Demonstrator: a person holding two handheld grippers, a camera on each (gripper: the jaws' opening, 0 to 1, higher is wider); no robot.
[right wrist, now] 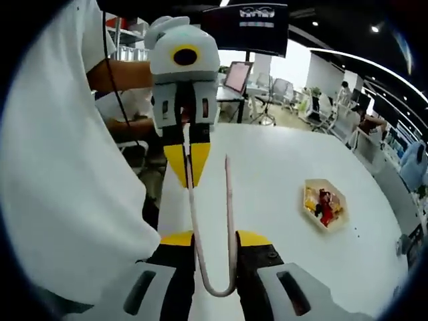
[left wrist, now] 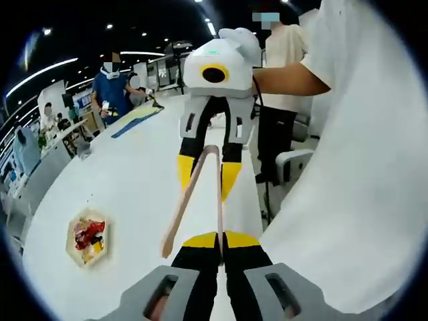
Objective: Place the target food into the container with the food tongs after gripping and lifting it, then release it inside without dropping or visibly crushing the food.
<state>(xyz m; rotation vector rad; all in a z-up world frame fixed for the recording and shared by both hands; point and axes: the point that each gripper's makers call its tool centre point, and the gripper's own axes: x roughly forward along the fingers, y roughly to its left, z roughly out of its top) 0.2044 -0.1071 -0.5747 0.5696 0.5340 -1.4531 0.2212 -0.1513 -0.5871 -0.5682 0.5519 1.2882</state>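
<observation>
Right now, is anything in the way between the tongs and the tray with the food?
Nothing visible is. The tongs are held off to one side of the tray, and just bare white table lies between them.

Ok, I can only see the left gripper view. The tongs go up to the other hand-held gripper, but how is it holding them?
Observer: In the right gripper view, the U-shaped bend of the tongs sits between the jaws of the right hand-held gripper, with one jaw against each arm.
Operator: And what's behind my hand-held gripper?
Observer: Behind the left hand-held gripper, which is shut on one tong arm, a lit screen stands on a desk past the table.
</observation>
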